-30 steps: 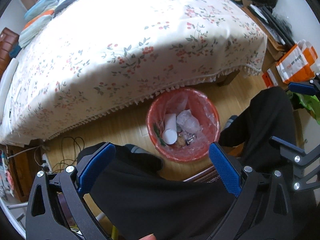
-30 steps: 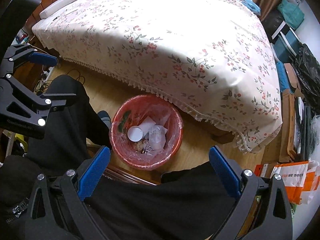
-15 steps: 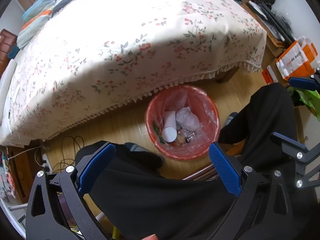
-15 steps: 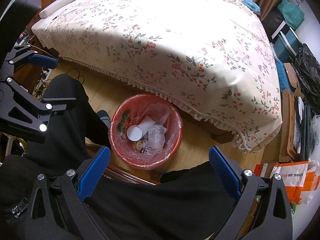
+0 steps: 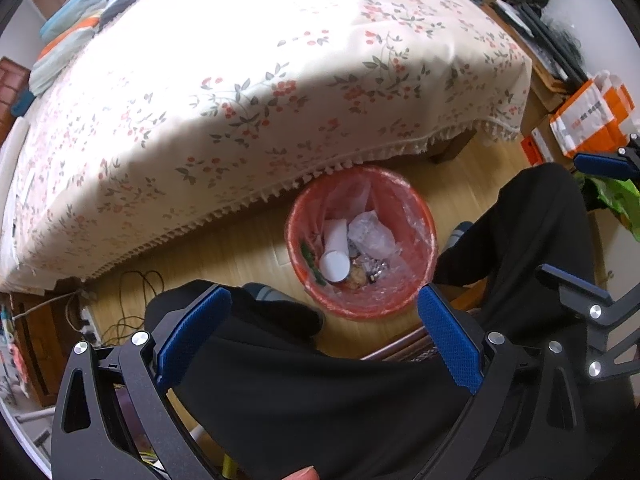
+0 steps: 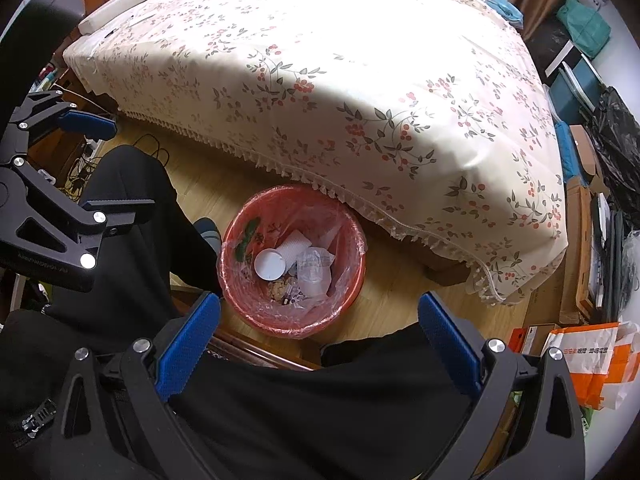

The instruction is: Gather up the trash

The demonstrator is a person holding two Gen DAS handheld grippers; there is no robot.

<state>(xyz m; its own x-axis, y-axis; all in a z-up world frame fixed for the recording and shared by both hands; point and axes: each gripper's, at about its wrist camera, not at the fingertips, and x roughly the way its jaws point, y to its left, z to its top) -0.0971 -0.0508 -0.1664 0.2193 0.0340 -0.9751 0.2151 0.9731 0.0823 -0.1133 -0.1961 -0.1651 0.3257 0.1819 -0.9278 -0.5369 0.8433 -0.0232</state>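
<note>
Beside the bed [image 6: 360, 92], red bin [image 6: 292, 320] holds trash; left gripper [image 5: 324, 332] and right gripper [image 6: 320, 336] hover, jaws wide, empty.

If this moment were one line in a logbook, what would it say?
left gripper: open, empty | right gripper: open, empty | red bin: lined, holds paper cup and wrappers, beside bed

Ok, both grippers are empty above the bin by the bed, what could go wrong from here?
1. The thin clear plastic liner hangs loose over the round red trash bin's rim; a dipping finger could snag it.
2. The bin sits right at the floral bedspread's fringe and between the person's black-trousered legs, so a knock might tip it.
3. The left hand-held gripper and right hand-held gripper, both open, are close together and could collide.
</note>
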